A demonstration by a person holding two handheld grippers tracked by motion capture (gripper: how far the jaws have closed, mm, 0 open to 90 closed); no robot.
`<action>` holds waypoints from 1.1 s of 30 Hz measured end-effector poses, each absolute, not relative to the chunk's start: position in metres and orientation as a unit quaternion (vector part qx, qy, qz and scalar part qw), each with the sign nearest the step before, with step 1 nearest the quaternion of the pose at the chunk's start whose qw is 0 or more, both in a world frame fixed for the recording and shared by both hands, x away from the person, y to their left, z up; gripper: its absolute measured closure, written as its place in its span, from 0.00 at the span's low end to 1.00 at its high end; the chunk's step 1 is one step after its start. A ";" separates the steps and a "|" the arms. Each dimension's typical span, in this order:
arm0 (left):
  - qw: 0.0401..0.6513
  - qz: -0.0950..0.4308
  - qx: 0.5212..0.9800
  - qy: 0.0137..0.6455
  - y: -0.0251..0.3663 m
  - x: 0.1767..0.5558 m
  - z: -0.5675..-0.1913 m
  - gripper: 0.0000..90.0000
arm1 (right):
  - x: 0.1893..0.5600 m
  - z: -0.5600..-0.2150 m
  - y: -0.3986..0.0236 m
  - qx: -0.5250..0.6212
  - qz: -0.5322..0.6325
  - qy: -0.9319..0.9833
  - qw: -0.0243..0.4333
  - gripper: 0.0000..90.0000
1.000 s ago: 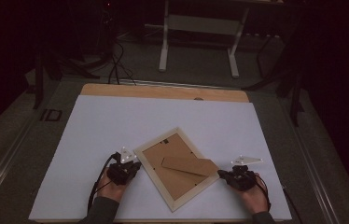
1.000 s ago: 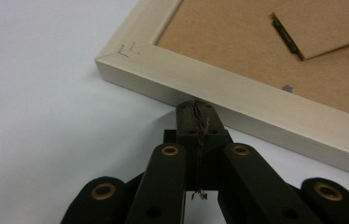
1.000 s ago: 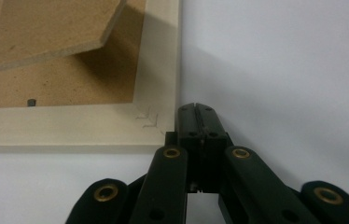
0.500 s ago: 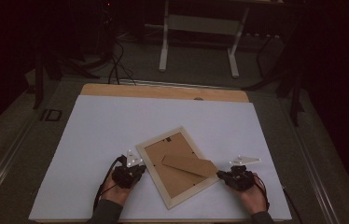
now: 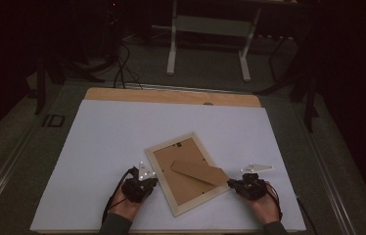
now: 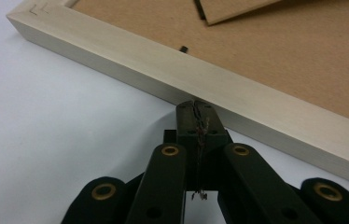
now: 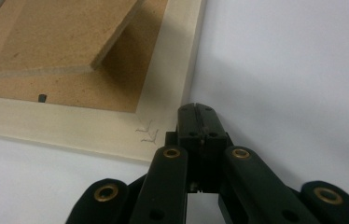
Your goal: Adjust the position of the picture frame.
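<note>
A pale wooden picture frame (image 5: 183, 172) lies face down and turned askew on the white table top (image 5: 122, 137), its brown backing board up and its brown stand flap (image 5: 199, 171) folded out. My left gripper (image 5: 148, 183) is shut with nothing in it, its tips against the frame's left side rail (image 6: 172, 74) in the left gripper view (image 6: 195, 106). My right gripper (image 5: 231, 184) is also shut and empty, its tips (image 7: 196, 109) touching the frame's right corner (image 7: 163, 126). A hand holds each gripper at the table's near edge.
The white sheet covers a wooden table whose bare far edge (image 5: 171, 95) shows. Beyond it stand a table's metal legs (image 5: 173, 44) and cables (image 5: 122, 63) on a dark floor. A small turn clip (image 6: 183, 48) sits on the backing board.
My left gripper has slid right along the table to the frame's left rail. The right gripper has stayed put at the right corner. The frame lies as before.
</note>
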State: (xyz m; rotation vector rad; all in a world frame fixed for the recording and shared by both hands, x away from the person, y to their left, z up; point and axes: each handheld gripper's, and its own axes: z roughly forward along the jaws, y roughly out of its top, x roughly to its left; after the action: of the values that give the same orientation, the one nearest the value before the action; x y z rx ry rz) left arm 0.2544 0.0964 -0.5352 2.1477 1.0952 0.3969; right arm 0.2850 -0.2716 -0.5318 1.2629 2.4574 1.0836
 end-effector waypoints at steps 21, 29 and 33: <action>0.335 0.138 0.828 0.429 0.089 0.266 -0.533 1.00 | 0.290 -0.533 -0.268 0.436 0.371 0.816 0.079 1.00; 0.340 0.136 0.819 0.442 0.088 0.283 -0.533 1.00 | 0.291 -0.533 -0.268 0.442 0.374 0.811 0.081 1.00; 0.353 0.127 0.812 0.448 0.090 0.289 -0.535 1.00 | 0.292 -0.533 -0.267 0.446 0.374 0.809 0.082 1.00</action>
State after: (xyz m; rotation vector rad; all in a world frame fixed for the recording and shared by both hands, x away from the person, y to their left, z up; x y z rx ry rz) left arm 0.2889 0.0898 -0.5349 2.1005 1.1578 0.3290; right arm 0.2920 -0.2668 -0.5333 1.3316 2.4181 1.1178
